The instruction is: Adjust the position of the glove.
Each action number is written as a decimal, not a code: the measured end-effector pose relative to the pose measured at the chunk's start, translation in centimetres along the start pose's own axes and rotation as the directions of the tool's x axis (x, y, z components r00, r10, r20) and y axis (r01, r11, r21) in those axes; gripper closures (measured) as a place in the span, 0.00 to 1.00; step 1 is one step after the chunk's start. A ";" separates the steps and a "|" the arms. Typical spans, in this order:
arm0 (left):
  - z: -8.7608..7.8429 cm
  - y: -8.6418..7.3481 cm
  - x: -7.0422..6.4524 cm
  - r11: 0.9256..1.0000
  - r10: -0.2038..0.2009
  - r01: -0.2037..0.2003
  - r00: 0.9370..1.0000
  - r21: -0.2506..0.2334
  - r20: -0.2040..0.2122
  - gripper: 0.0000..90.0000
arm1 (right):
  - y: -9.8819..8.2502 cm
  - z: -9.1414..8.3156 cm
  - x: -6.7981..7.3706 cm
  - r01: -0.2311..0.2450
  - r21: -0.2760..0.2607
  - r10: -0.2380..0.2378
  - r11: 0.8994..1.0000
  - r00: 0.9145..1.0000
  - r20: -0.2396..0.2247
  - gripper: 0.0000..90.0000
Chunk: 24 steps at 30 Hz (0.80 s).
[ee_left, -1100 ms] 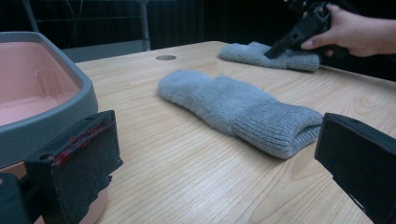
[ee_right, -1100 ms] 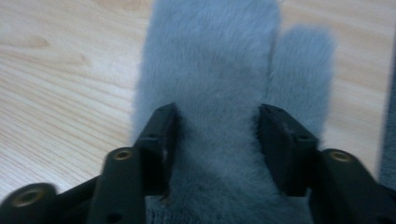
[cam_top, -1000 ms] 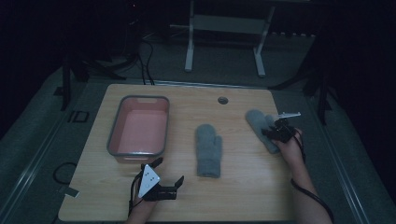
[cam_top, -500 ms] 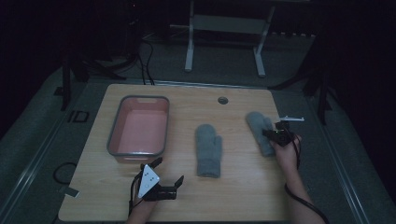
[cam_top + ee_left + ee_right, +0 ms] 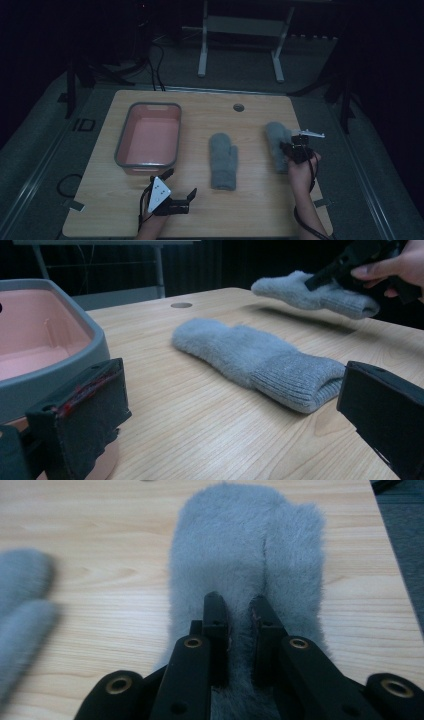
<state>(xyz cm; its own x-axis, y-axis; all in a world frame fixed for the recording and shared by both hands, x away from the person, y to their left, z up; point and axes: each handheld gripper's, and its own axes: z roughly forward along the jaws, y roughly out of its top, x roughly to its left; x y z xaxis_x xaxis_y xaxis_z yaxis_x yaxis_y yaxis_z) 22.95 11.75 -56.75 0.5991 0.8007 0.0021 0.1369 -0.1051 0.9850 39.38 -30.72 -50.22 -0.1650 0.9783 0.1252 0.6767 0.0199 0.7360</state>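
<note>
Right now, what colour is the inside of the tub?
Pink inside the tub, with a grey rim; clearest in the high view.

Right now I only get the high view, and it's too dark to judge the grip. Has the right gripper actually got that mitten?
Observer: Yes. In the right gripper view the right gripper is pinched on the mitten, fabric bunched between the jaws.
Operator: Is it off the table?
Observer: The left gripper view shows it lifted, a shadow beneath it on the table.
Operator: And the left gripper?
Observer: The left gripper is open, with nothing between the jaws; the other mitten lies flat beyond it.
</note>
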 end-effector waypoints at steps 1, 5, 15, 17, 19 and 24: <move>0.0 0.0 0.0 1.000 -0.007 0.007 1.000 0.001 0.000 0.00 | 0.0 -0.2 0.3 -0.006 -0.003 0.006 1.000 1.000 -0.003 0.90; -0.1 0.2 -0.2 1.000 -0.008 0.008 1.000 -0.002 -0.009 0.00 | -0.2 -0.6 2.2 -0.005 0.006 0.005 1.000 0.999 -0.033 0.90; -0.2 0.8 -0.7 1.000 -0.002 0.002 1.000 -0.022 -0.011 0.00 | -0.9 -1.5 8.5 -0.034 -0.010 0.033 0.999 0.994 -0.102 0.90; -0.2 0.9 -0.8 1.000 -0.004 0.003 1.000 -0.020 -0.011 0.00 | -1.1 -1.4 9.5 -0.064 -0.003 0.063 0.998 0.991 -0.121 0.90; -0.3 1.0 -0.8 1.000 -0.018 0.018 1.000 -0.025 -0.005 0.00 | -1.4 -1.2 10.6 -0.076 0.004 0.076 0.997 0.988 -0.135 0.90; -0.5 1.2 -1.0 1.000 -0.001 0.001 1.000 -0.028 -0.011 0.00 | -1.6 -1.1 12.9 -0.089 0.011 0.089 0.996 0.984 -0.153 0.90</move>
<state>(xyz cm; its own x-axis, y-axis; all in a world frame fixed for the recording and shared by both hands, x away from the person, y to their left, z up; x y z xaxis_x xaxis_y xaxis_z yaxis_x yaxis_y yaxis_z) 22.13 11.09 -55.47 0.5904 0.8071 0.0032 0.1152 -0.0882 0.9894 35.36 -18.36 -49.04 -0.2115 0.9331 0.2907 0.6965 -0.0648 0.7146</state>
